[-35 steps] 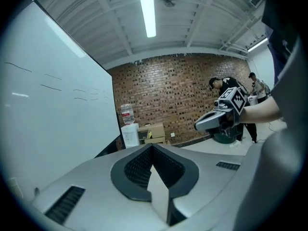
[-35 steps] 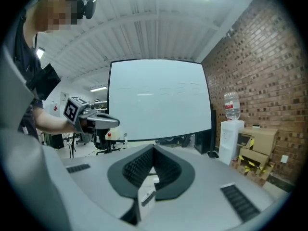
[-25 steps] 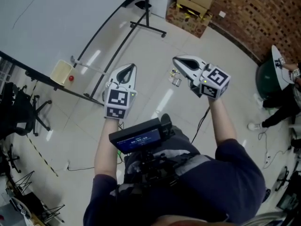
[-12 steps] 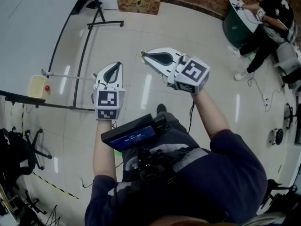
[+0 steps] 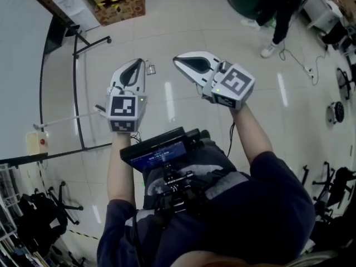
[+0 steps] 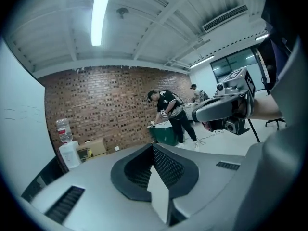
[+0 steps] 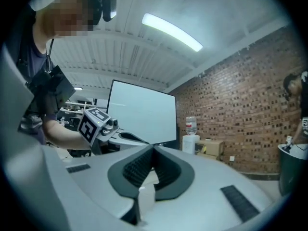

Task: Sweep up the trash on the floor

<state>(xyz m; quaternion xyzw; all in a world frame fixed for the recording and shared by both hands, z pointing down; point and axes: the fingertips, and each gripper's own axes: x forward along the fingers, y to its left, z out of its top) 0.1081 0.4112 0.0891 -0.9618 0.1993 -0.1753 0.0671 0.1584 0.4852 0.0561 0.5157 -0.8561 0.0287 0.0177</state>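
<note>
Trash sweeping: the stage cannot be decided from this moment

Trash that I can point to is only one small item. It lies on the pale tiled floor, just beyond the tip of the left claw in the head view. It is too small for me to say what it is. On the rest of the floor that shows, I find no other litter.

The left claw is fully closed: its two pads meet and nothing is between them. The right claw is the same, pads together and nothing held. Both are carried in the air, well above the floor, and they point out into the room toward the brick wall.

No broom, brush or dustpan shows in any view, so I judge that no sweeping stroke is in hand at this moment. The scene fits two stages. Either a tool is to be fetched and the small item is to be collected, or the tool is put away and this item is something other than trash. The pictures do not decide between them.
</note>
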